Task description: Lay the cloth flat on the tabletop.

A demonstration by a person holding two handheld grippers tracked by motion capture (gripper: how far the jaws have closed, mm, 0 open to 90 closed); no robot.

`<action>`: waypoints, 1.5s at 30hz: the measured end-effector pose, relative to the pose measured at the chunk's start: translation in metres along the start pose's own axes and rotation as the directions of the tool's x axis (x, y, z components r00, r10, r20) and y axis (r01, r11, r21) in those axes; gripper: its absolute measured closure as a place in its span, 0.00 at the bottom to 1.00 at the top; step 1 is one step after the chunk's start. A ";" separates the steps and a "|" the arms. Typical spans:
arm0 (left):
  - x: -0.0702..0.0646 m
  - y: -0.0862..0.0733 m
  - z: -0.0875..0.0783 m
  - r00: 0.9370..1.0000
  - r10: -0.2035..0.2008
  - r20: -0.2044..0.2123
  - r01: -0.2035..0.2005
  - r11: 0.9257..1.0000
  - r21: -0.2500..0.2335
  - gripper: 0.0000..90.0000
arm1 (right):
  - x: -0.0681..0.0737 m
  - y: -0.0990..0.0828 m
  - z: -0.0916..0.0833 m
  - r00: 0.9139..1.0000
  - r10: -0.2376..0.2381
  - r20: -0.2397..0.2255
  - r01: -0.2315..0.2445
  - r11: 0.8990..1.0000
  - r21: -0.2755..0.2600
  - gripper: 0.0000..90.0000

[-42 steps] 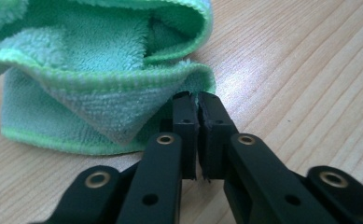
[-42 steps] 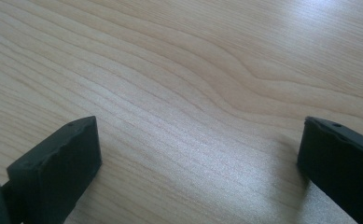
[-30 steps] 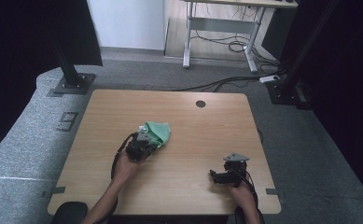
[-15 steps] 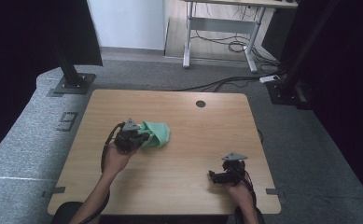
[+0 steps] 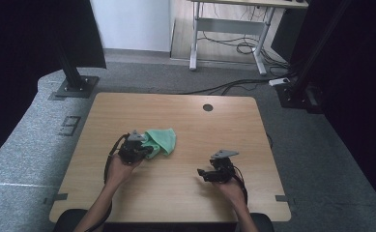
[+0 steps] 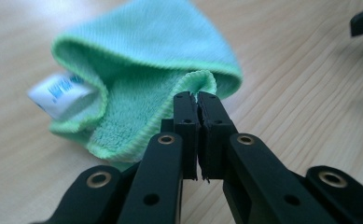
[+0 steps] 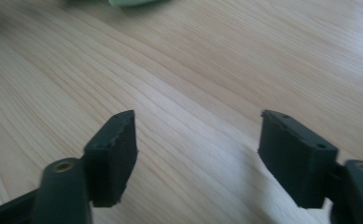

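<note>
High view: green cloth (image 5: 160, 142) folded, left of centre on wooden worktop (image 5: 185, 116), long axis running from left claw (image 5: 147, 151) up-right. Right claw (image 5: 201, 173) well apart, low right.
Left gripper view: claw closed, pinching cloth's hemmed edge; white label (image 6: 60, 93) at left.
Right gripper view: claw partly open, just been closing, nothing between jaws, bare wood beneath.

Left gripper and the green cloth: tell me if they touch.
Touching. In the left gripper view, the left gripper is shut on the green cloth's hemmed edge.
</note>
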State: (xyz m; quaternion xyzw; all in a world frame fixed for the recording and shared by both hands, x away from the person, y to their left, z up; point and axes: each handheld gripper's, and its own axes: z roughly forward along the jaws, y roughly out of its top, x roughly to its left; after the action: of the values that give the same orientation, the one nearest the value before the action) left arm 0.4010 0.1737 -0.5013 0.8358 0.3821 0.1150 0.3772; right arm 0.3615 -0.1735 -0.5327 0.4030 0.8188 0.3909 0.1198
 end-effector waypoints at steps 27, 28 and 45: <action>-0.010 -0.032 0.031 0.989 -0.056 0.140 0.052 0.998 0.030 0.96 | 0.030 0.036 0.046 0.989 -0.132 -0.071 0.133 0.991 0.004 0.51; -0.013 -0.033 0.031 0.988 -0.049 0.147 0.046 0.999 0.030 0.96 | 0.032 0.038 0.049 0.987 -0.144 -0.075 0.145 0.989 0.002 0.51; -0.019 -0.038 0.028 0.980 -0.030 0.199 0.026 0.999 0.026 0.96 | 0.042 0.053 0.086 0.987 -0.145 -0.070 0.146 0.989 0.020 0.89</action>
State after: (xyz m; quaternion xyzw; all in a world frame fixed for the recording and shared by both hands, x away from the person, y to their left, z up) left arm 0.3811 0.1609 -0.5458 0.8420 0.3555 0.0211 0.4053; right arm 0.4081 -0.0753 -0.5452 0.3301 0.8544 0.3845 0.1151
